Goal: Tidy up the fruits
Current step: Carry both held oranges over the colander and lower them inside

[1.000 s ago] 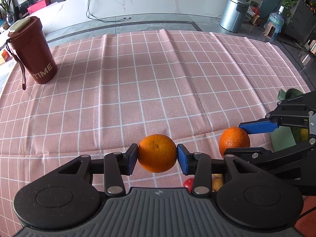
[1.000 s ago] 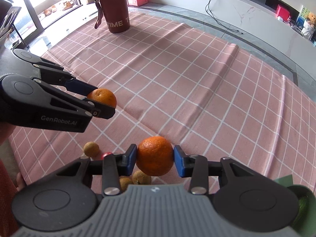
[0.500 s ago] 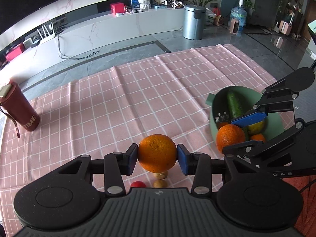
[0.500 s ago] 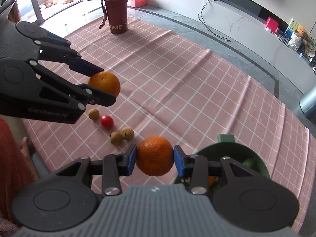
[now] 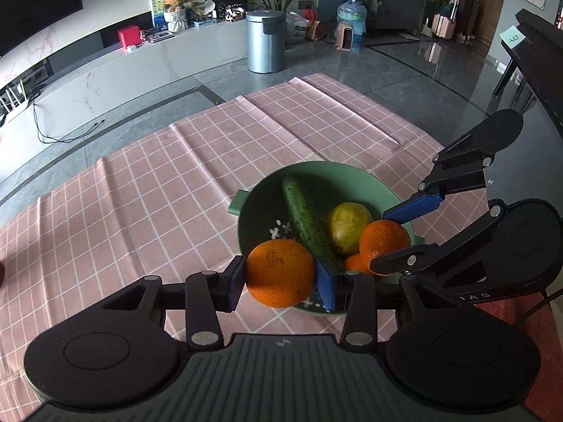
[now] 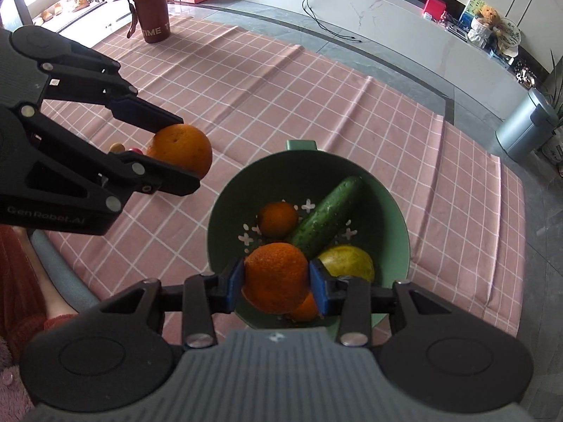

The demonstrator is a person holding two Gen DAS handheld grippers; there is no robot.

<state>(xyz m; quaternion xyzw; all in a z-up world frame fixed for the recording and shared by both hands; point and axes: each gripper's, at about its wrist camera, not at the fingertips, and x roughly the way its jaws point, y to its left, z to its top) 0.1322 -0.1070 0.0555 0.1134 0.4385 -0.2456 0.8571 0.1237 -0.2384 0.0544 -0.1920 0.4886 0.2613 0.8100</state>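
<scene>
My left gripper [image 5: 280, 276] is shut on an orange [image 5: 280, 271] and holds it above the near left rim of a green colander bowl [image 5: 352, 179]. My right gripper [image 6: 277, 279] is shut on a second orange [image 6: 276, 276] and holds it over the bowl [image 6: 394, 218]. The bowl holds a cucumber [image 6: 325, 218], a yellow-green fruit [image 6: 348, 263] and small oranges [image 6: 278, 218]. In the right wrist view the left gripper [image 6: 183, 156] and its orange [image 6: 181, 149] are left of the bowl. In the left wrist view the right gripper [image 5: 404, 235] holds its orange [image 5: 383, 239] over the bowl.
The table has a pink checked cloth [image 6: 281, 88]. A dark red cup [image 6: 151, 12] stands at its far corner. Small round fruits [image 6: 116, 147] lie on the cloth behind the left gripper. A grey bin [image 5: 265, 40] stands on the floor beyond the table.
Both grippers have swung with their oranges from the small fruits toward the green bowl. The right orange is now over the bowl, the left orange at its rim.
</scene>
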